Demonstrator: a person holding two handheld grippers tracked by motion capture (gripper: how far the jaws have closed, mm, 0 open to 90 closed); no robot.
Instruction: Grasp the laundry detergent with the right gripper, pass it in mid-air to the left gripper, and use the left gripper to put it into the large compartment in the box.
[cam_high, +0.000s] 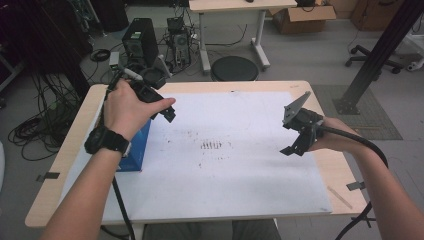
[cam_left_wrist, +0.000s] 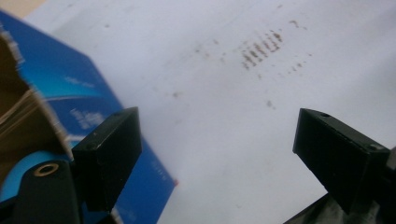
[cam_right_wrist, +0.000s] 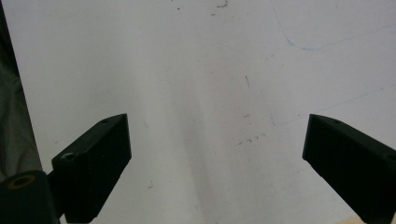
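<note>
Blue cardboard marks the left side of the scene: a blue box (cam_high: 136, 150) stands on the white sheet (cam_high: 240, 175) near the table's left edge, partly hidden in the high view by the person's left hand (cam_high: 125, 110) and forearm, which wears a black watch (cam_high: 106, 141). In the left gripper view the box (cam_left_wrist: 70, 88) sits at the left, its top torn open to bare brown cardboard inside, with the gripper's left jaw just in front of its blue face and not pressing on it. The left gripper (cam_left_wrist: 217, 144) has its jaws spread apart with nothing between them, only bare white sheet showing in the gap; in the high view it (cam_high: 167, 114) sits just beyond the box, pointing toward the middle of the table. At the middle of the sheet lies a cluster of small dark marks (cam_high: 211, 145), seen also in the left gripper view (cam_left_wrist: 261, 46). Farther right, well apart from the box, the right hand (cam_high: 332, 142) holds the right gripper (cam_high: 290, 149) over the sheet's right part, its thick black cable (cam_high: 360, 145) trailing back along the forearm. Its jaws stand wide in the right gripper view (cam_right_wrist: 217, 154), with nothing between them but the white sheet. Wooden table (cam_high: 345, 170) edge shows bare beyond the sheet on the right.
</note>
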